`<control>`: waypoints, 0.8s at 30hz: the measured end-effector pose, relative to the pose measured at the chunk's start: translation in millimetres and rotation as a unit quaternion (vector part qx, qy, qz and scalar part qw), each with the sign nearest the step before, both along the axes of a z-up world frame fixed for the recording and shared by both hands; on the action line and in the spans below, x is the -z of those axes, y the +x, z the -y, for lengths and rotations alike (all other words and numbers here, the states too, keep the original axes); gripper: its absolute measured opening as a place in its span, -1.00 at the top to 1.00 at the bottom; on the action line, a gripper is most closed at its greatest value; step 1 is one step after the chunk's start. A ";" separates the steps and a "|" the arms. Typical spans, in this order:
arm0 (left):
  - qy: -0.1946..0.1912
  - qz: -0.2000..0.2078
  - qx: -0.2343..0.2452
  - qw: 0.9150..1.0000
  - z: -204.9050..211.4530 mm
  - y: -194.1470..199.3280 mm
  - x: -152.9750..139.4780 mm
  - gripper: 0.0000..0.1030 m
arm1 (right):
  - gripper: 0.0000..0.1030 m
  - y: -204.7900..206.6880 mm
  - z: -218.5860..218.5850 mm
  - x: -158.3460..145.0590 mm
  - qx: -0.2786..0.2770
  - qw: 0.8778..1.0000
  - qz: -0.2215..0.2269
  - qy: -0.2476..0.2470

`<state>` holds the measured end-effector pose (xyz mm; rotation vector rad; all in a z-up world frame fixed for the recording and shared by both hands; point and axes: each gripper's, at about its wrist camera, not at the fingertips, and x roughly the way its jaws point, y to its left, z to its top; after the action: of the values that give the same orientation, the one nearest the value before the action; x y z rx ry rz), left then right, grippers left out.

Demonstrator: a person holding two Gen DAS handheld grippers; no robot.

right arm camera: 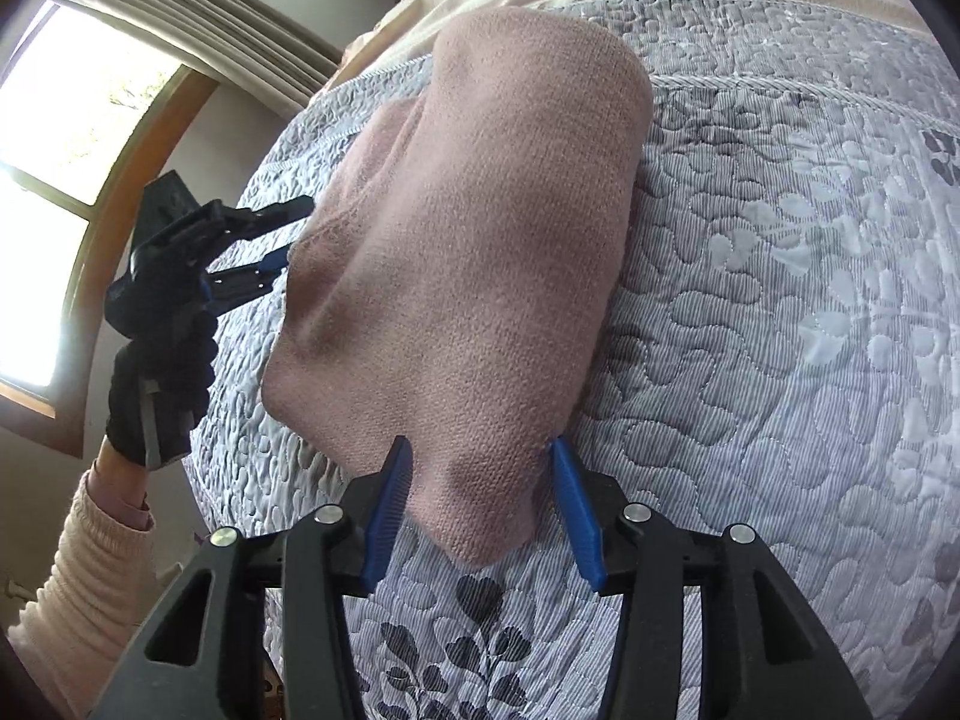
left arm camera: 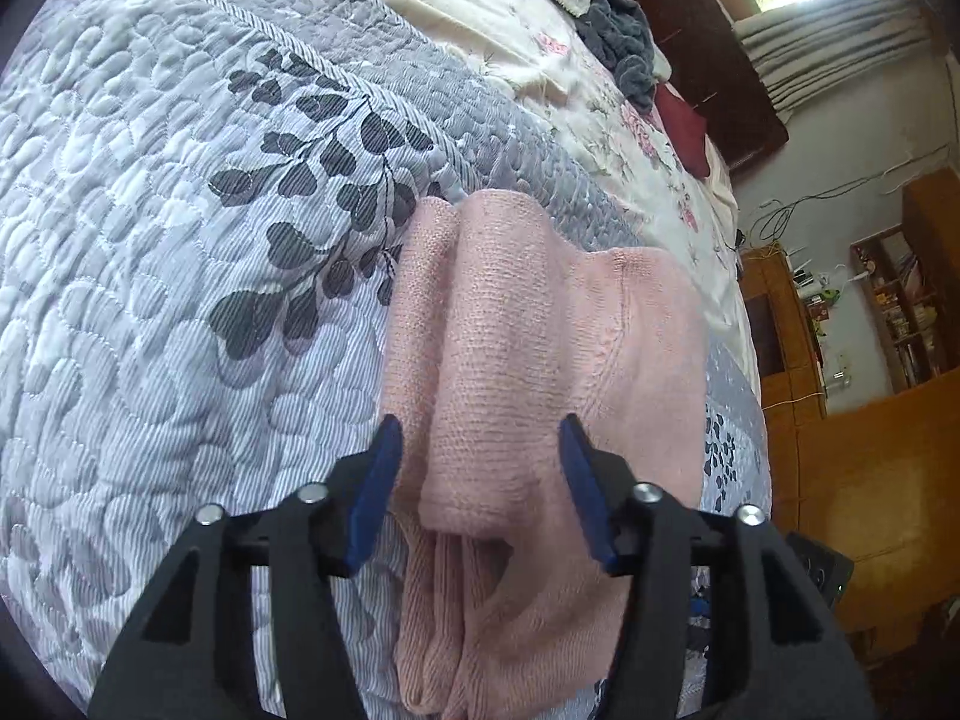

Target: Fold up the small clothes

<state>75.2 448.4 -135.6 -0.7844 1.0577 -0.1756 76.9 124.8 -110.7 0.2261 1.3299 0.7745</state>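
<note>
Home bedroom, quilted bed (left arm camera: 150, 240), wooden shelves (left arm camera: 900, 312)

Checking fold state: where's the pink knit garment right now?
The pink knit garment lies folded on the grey quilted bedspread, straight ahead of both open grippers: left gripper in its own view, right gripper at its near edge.

Pink knit garment (left arm camera: 528, 360) between spread jaws.

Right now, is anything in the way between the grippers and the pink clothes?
No, nothing visible. The pink garment lies on the quilt, and both the left gripper and right gripper are open right over it, nothing between.
</note>
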 end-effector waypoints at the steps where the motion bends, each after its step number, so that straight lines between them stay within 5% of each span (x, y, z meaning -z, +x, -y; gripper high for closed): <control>1: -0.004 -0.004 0.002 1.000 1.7 2.5 3.8 0.71 | 0.05 -0.8 -1.5 1.0 -0.001 1.000 0.001 -0.001; 4: 0.002 0.023 -0.017 1.000 -2.5 -9.7 0.8 0.81 | 0.05 -0.8 -5.2 4.9 -0.004 1.000 0.000 -0.003; 9: -0.003 0.010 -0.027 1.000 -13.0 -26.1 17.3 0.78 | 0.05 0.3 -7.6 9.6 -0.006 1.000 -0.004 -0.009; 11: -0.020 0.021 -0.020 0.999 -15.6 -27.9 12.7 0.52 | 0.04 2.5 -5.6 7.6 -0.006 1.000 -0.002 -0.006; 13: -0.028 0.036 -0.014 0.999 -16.4 -30.1 5.2 -0.28 | -0.13 6.6 0.5 3.6 0.004 1.000 -0.001 0.004; 15: -0.025 0.042 -0.004 0.999 -16.1 -30.3 0.6 -0.58 | -0.21 15.2 6.5 0.9 0.018 1.000 -0.004 0.021; 20: -0.022 -0.006 0.020 1.000 -13.2 -13.7 20.8 -0.64 | -0.34 44.2 14.5 8.5 0.042 0.997 -0.034 0.061; 24: -0.035 -0.002 0.065 0.997 3.9 2.9 30.3 -0.64 | -0.42 67.4 12.9 21.6 0.053 0.994 -0.052 0.078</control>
<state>78.1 444.5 -165.9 -0.7803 1.1121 -0.3232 144.3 112.0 -132.3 0.4630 1.3444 0.7853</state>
